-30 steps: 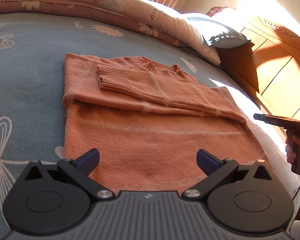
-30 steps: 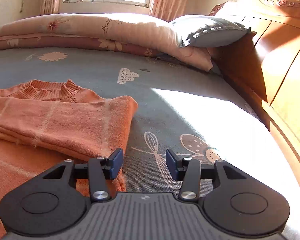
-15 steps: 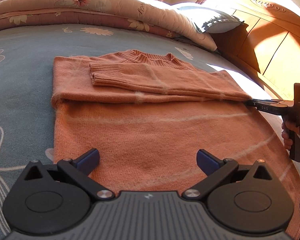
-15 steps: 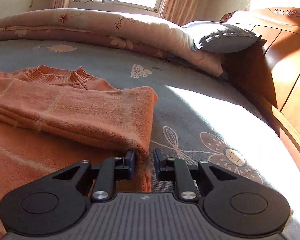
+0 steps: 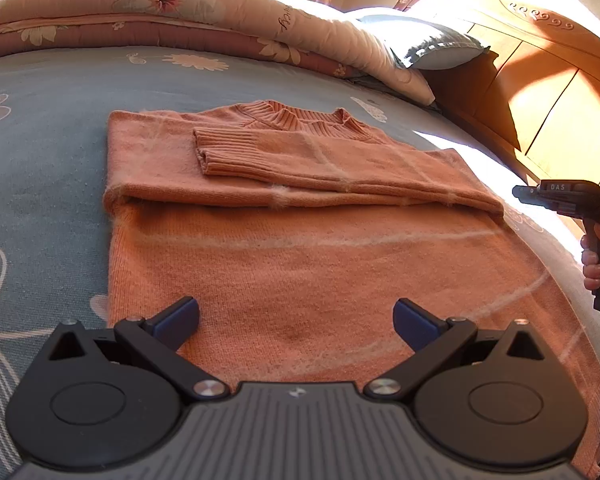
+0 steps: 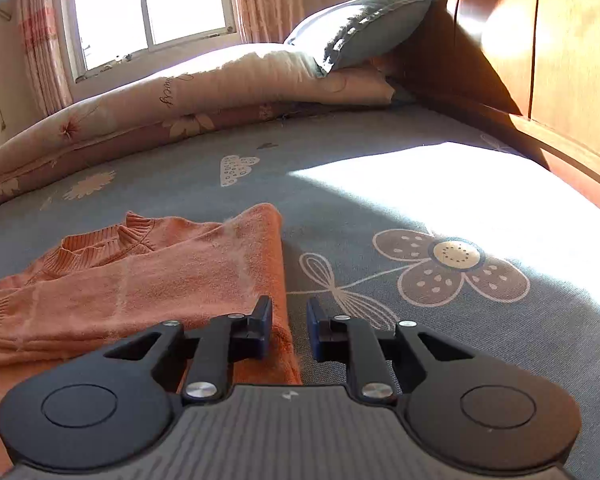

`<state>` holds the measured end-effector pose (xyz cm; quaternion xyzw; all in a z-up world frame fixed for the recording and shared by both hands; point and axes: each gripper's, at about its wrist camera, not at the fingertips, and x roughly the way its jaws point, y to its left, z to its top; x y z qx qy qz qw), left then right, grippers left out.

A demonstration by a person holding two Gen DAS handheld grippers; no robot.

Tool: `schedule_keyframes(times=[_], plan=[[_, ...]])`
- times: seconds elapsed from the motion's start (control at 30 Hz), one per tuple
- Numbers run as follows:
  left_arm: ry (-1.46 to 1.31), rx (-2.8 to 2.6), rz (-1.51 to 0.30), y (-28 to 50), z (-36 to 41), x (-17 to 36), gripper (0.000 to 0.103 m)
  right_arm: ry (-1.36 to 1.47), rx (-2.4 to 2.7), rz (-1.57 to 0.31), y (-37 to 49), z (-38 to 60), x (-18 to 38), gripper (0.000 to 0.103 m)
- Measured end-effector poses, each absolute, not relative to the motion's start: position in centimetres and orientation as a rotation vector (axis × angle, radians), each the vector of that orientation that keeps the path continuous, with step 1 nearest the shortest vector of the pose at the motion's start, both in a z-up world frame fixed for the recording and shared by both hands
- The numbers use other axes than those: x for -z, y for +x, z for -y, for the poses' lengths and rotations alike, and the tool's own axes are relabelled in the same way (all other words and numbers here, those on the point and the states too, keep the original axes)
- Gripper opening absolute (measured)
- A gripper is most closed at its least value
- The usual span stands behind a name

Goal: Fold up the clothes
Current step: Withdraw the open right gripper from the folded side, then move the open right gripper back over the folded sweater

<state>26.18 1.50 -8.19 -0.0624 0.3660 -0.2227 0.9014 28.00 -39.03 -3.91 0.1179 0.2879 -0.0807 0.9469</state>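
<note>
The left gripper (image 5: 296, 320) hangs with its jaws spread wide and empty over the near hem of the orange sweater (image 5: 300, 264), which lies flat on the blue flowered bedsheet (image 5: 40, 128). The right gripper (image 6: 289, 324) has its jaws parted by a narrow gap, gripping nothing — the sweater's right edge runs into that gap. Beyond the jaws, the sleeves lie folded across the chest; farther off — a rolled quilt (image 6: 180, 96) and a grey pillow (image 6: 360, 24).
</note>
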Motion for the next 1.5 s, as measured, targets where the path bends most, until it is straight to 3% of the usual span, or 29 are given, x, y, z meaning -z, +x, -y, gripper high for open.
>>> schedule_keyframes(times=[0.13,0.33,0.37,0.47,0.73,1.27,1.5], plan=[[-0.123,0.461,-0.754,26.2,-1.5,8.3,0.102,0.197,0.111,-0.568,30.4,37.0,3.3,0.018],[-0.112,0.467,-0.755,26.2,-1.5,8.3,0.102,0.01,0.166,-0.662,33.8,34.5,6.8,0.017],[-0.115,0.467,-0.755,26.2,-1.6,8.2,0.102,0.01,0.194,-0.663,33.7,35.3,7.3,0.013],[-0.123,0.468,-0.756,26.3,-1.7,8.2,0.102,0.061,0.239,-0.67,33.4,37.9,8.0,0.015],[-0.095,0.467,-0.747,26.3,-1.4,8.4,0.102,0.117,0.155,-0.594,35.0,37.6,4.5,0.015],[-0.022,0.466,-0.727,25.9,-0.8,8.7,0.102,0.061,0.205,-0.653,41.3,38.7,6.5,0.013],[-0.026,0.472,-0.727,26.0,-1.0,8.7,0.102,0.166,0.217,-0.691,42.9,41.3,7.2,0.014]])
